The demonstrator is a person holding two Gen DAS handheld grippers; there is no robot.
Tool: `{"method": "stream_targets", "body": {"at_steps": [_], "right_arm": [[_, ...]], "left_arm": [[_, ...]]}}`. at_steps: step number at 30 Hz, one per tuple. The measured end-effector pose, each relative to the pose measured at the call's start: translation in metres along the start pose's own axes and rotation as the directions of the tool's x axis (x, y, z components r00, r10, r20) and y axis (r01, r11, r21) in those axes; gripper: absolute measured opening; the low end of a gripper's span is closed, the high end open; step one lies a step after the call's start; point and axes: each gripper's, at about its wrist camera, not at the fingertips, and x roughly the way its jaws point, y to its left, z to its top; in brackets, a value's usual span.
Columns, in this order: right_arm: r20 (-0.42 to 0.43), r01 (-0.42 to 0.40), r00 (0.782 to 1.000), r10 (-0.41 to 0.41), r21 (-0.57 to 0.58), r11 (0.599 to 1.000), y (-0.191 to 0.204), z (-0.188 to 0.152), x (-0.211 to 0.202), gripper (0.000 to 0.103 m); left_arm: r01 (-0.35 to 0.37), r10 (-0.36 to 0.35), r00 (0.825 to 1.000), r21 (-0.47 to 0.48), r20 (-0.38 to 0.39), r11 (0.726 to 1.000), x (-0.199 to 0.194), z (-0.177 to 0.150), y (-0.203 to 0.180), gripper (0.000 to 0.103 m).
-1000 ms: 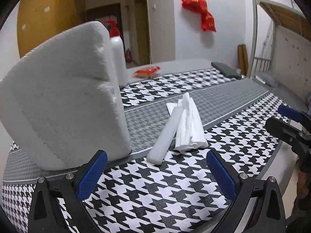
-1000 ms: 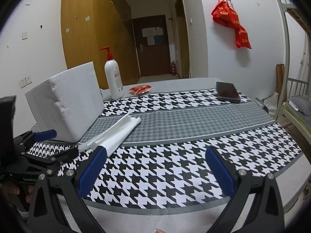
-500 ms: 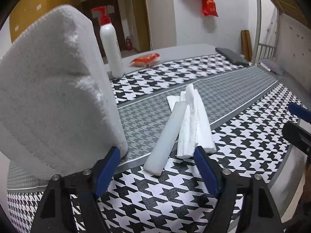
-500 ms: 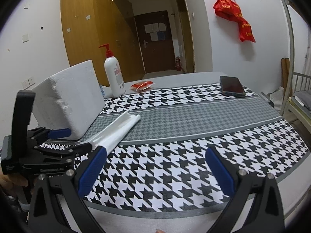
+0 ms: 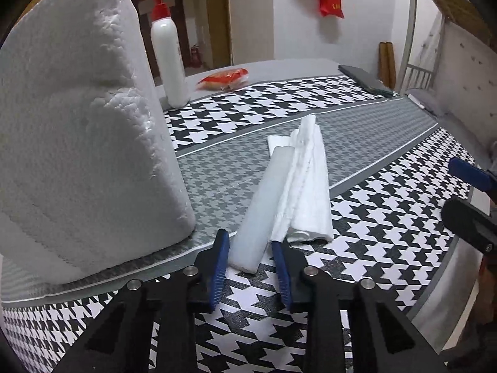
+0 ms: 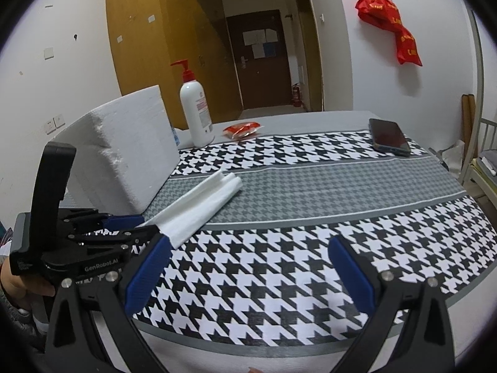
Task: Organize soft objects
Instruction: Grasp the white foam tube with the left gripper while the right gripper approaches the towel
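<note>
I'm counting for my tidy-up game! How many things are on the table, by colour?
White: 4, foam block, foam strip, folded cloth, pump bottle
Red: 1, snack packet
Black: 1, phone
Total: 6

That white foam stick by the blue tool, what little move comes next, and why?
Probably finish the squeeze. The left tool has just been closing, and the foam stick's near end sits between its blue pads, though I cannot tell if they press it yet. Once gripped, lift it off the folded cloth beside it.
</note>
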Motion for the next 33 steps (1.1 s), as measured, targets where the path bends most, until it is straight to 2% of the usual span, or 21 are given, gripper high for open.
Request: {"method": "stream_targets", "body": {"at_steps": [2,4,9,20,25,29,31,33], "right_arm": [[-0.002,-0.001,1.0,0.001,-0.007,1.0,0.003,0.0,0.0,0.102],[-0.004,0.003,1.0,-0.003,-0.013,1.0,0.005,0.0,0.001,0.102],[0.002,0.0,1.0,0.0,-0.008,1.0,0.007,0.002,-0.002,0.102],[-0.053,-0.019,0.998,0.017,-0.037,0.999,0.026,0.008,0.013,0.102],[-0.079,-0.013,0.997,0.011,-0.029,0.999,0.032,0.01,0.022,0.102],[-0.106,-0.02,0.994,0.019,-0.012,1.0,0.034,0.012,0.031,0.102],[-0.111,-0.023,0.994,0.021,-0.011,1.0,0.035,0.013,0.033,0.102],[-0.115,-0.028,0.993,0.026,-0.015,0.999,0.038,0.014,0.036,0.102]], "left_arm": [[0.01,-0.01,1.0,0.014,0.004,1.0,-0.003,0.0,-0.002,0.028],[0.023,-0.023,1.0,0.014,0.01,1.0,-0.006,0.0,-0.002,0.021],[0.03,-0.03,0.999,0.0,0.012,1.0,-0.008,0.0,0.006,0.021],[0.034,-0.034,0.999,-0.01,0.026,0.999,-0.02,-0.007,0.022,0.024],[0.036,-0.036,0.999,-0.015,0.031,0.999,-0.022,-0.01,0.028,0.042],[0.045,-0.044,0.998,-0.012,0.035,0.999,-0.024,-0.011,0.03,0.046],[0.033,-0.033,0.999,-0.007,0.037,0.999,-0.024,-0.012,0.031,0.059],[0.032,-0.032,0.998,-0.006,0.046,0.999,-0.025,-0.011,0.031,0.065]]}}
